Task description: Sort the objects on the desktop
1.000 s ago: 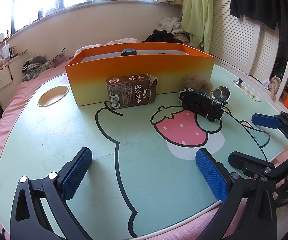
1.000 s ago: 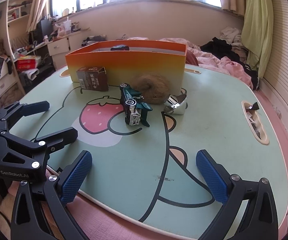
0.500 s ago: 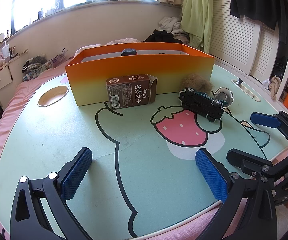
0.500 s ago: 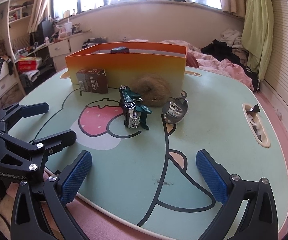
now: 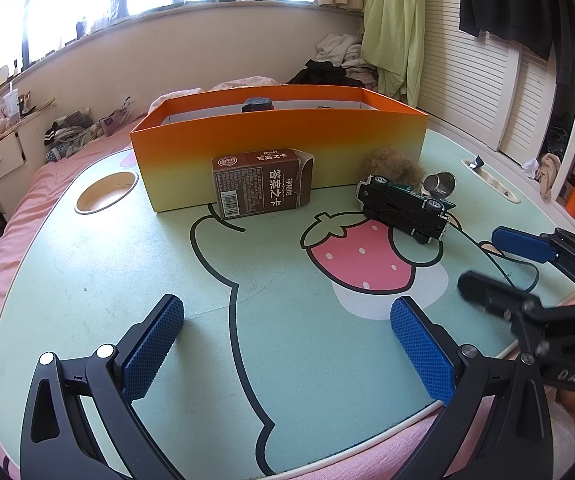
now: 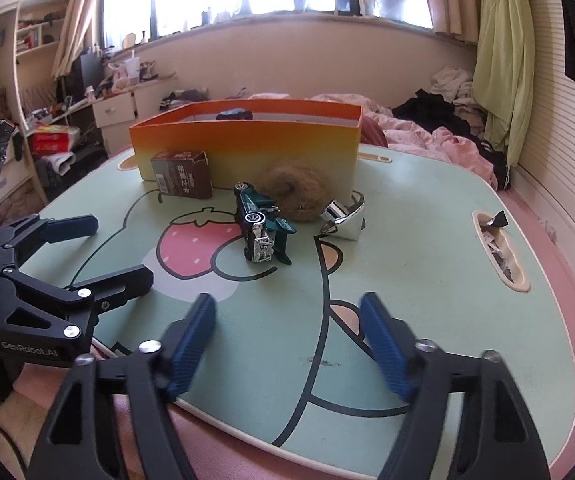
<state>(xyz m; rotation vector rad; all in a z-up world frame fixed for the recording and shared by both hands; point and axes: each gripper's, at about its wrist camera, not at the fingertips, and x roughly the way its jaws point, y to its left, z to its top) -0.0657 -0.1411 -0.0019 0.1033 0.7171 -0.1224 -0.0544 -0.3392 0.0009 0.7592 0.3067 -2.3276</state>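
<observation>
The orange box [image 5: 279, 148] sits in the upper middle of the left view, on the green table [image 5: 87, 272]. Inside it, near the back wall, I can see the top of a small dark thing [image 5: 257, 104], but I cannot tell what it is. A round cup hole [image 5: 105, 193] in the table at the left looks bare. In the right view, a long slot [image 6: 499, 250] at the right edge of the table holds some crinkly wrappers.

The brown carton [image 5: 262, 188] lies on its side, touching the front of the box. Right of it, the green toy car [image 6: 261, 226] is tipped on its side, so its wheels and dark belly show. Behind it sits a fuzzy brown ball [image 6: 293, 190], close against the box. A shiny silver cup [image 6: 345, 218] lies tipped over just beside the ball.

My left claw [image 5: 287, 344] is wide open at the bottom of its view, with nothing in it. My right claw [image 6: 287, 344] is closing, its blue pads [image 6: 191, 344] blurry, and only bare table is between them.
</observation>
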